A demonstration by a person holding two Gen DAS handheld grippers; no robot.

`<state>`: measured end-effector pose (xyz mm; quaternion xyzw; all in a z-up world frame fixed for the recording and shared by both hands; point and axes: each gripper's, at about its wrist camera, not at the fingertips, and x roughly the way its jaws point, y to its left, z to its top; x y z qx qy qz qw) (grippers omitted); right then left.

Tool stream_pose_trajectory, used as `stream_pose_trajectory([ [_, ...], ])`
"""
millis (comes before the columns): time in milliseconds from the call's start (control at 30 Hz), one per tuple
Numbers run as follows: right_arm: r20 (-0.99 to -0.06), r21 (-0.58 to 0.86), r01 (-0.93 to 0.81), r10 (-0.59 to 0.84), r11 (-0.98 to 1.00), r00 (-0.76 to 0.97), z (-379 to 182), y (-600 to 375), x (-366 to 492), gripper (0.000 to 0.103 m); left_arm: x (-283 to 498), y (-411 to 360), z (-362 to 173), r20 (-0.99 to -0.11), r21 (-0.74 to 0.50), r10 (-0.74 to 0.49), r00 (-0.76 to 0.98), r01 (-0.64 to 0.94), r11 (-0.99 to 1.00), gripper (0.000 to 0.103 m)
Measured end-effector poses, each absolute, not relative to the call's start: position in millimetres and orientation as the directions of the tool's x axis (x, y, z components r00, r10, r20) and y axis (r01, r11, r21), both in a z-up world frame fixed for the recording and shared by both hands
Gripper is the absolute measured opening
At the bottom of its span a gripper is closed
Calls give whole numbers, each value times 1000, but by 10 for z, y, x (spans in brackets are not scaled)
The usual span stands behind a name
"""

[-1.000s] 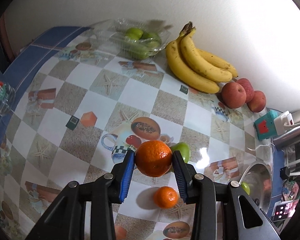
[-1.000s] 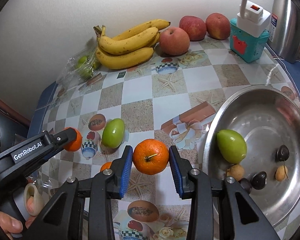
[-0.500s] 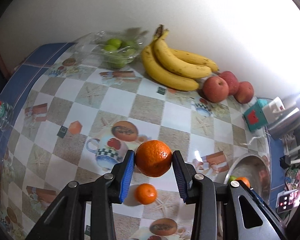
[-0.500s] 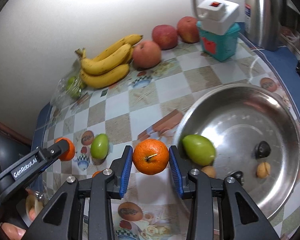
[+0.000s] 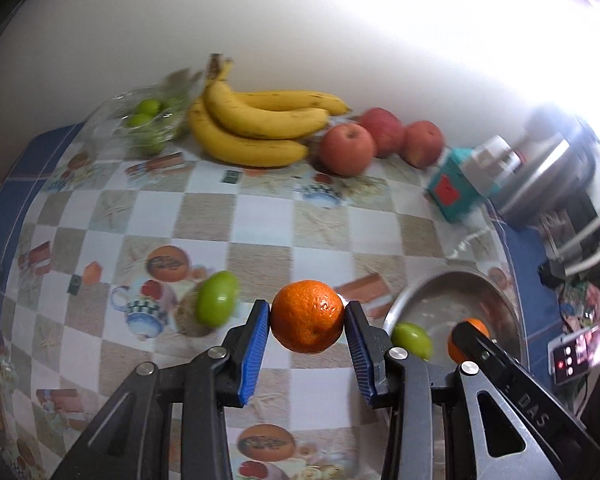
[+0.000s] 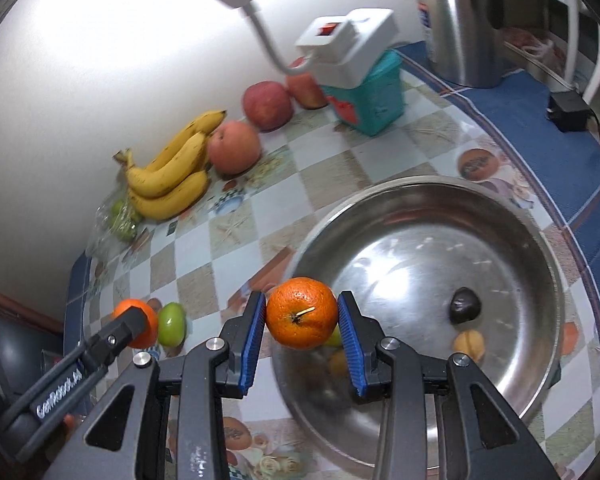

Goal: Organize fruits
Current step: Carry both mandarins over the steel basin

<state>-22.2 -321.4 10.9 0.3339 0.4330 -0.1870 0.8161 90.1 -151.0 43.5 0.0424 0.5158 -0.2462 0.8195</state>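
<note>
- Left wrist view: left tongs (image 5: 307,322) pinching an orange (image 5: 307,317), carried clear of the bench (image 5: 260,216). View has swung right since a second ago: steel bowl (image 5: 496,298) now shows at right, with a green fruit (image 5: 411,339) by its near-left rim. Right tongs' orange (image 5: 469,339) already over the bowl. Loose green fruit (image 5: 217,304) left on the bench.
- Right wrist view: right tongs (image 6: 301,314) pinching a second orange (image 6: 301,313), now over the bowl's (image 6: 548,248) left rim, was over the bench before. Left tongs (image 6: 140,320) trail at far left.
- Meaning: both oranges heading bowlward; the drop looks to be next, right first. Bananas (image 6: 168,184) and apples (image 6: 234,147) untouched.
</note>
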Motion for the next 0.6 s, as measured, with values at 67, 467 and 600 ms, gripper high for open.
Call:
stream_pose_trajectory([
  [67,-833,385,607,-22,695,553,92,-3279,-266,38,835,-1608,426,-866,-187,-371,334,473,861,41],
  [467,-843,383,709,-89,592,530,12,-3730,-646,39,429,-2139,368,-855,-172,-429,290,622,764,41],
  [600,-836,385,731,-122,564,535,6,-3867,-757,39,349,-2297,304,-848,-177,-455,271,664,727,41],
])
